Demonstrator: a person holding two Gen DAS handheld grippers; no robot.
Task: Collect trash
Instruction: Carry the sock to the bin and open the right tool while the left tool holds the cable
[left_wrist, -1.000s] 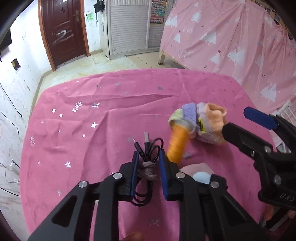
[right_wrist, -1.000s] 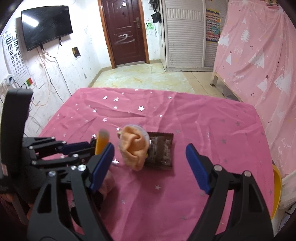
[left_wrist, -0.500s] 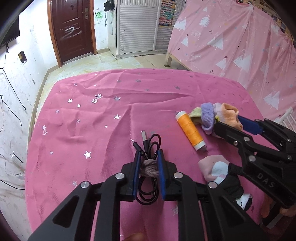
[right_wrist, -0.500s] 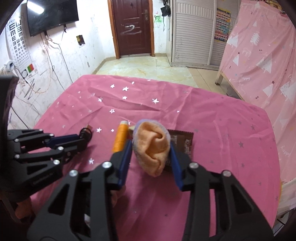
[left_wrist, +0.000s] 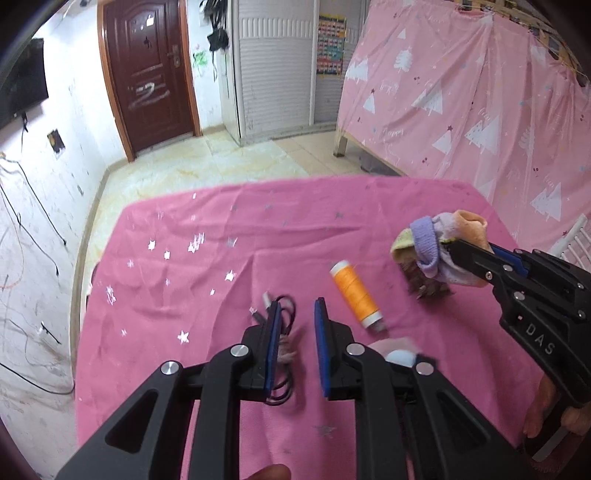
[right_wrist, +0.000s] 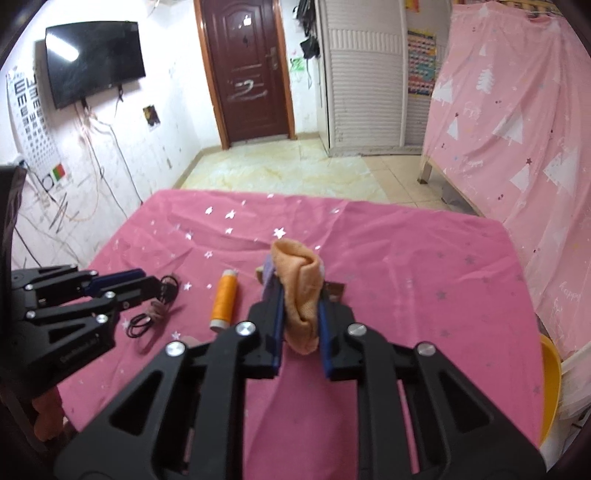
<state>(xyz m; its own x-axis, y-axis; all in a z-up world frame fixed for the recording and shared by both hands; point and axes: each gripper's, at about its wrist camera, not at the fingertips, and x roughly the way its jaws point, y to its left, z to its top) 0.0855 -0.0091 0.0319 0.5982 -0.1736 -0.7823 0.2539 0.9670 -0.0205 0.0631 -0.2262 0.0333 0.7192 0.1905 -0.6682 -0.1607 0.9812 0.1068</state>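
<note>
My right gripper (right_wrist: 300, 295) has its jaws closing tight on a rolled sock bundle (right_wrist: 299, 273), orange with purple and yellow parts (left_wrist: 432, 240); both pads press its sides. A brown snack wrapper (left_wrist: 424, 286) lies just under the bundle. An orange thread spool (left_wrist: 354, 295) lies on the pink starred tablecloth (left_wrist: 221, 240). My left gripper (left_wrist: 297, 306) is shut on a coiled black cable (right_wrist: 138, 325). The cable's brown tie (left_wrist: 287, 350) sits against the left pad, and its lower loop hangs blurred below.
A pink and light-blue cloth item (left_wrist: 397, 354) lies partly hidden behind my left gripper. A yellow container's rim (right_wrist: 550, 376) shows past the table's right edge. A pink curtain hangs at right, with tiled floor and a dark door beyond.
The right gripper's jaws came from wide apart to pinching the sock bundle. My left gripper rose and tilted up, the cable staying with it. The spool went from tilted up to lying flat.
</note>
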